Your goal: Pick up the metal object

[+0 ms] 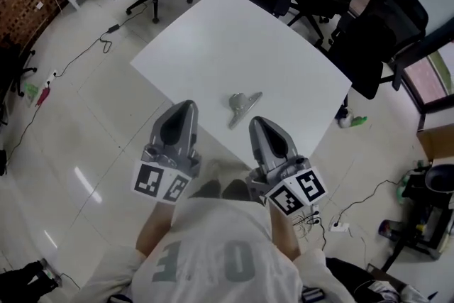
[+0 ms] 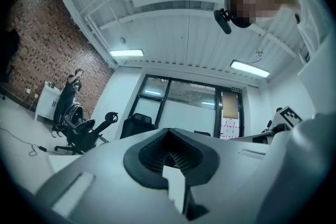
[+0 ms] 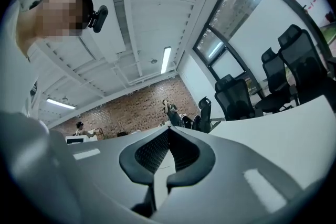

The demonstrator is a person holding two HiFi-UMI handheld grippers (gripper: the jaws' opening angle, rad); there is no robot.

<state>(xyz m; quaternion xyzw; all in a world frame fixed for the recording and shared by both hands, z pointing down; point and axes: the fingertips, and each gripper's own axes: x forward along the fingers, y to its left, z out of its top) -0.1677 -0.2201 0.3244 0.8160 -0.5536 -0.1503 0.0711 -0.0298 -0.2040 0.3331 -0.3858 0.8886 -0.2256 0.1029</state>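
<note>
The person's pale shirt (image 1: 206,252) fills the bottom of the head view. Just ahead of it, both tools are held out level over the near corner of the white bench (image 1: 234,39). The bench stands cornerwise to the person, with black office chairs along its far sides.

The left tongs (image 1: 186,106) are closed tight with nothing between them; their own view shows only the room beyond the tips. The right tongs (image 1: 256,122) look closed as well and are empty too. Neither pair touches anything.

The metal object (image 1: 242,107) lies flat on the bench near its front edge, just beyond the two tips and between them, a little closer to the right pair. Its long axis runs on a slant, from the near edge up and away to the right in the head view. The broader part seems to sit at the far end and the slim end points back toward the person, though it is too small to be sure.

By my reckoning the job has hardly begun. Nothing is lifted, and one pair must open, reach in and close across the object.
</note>
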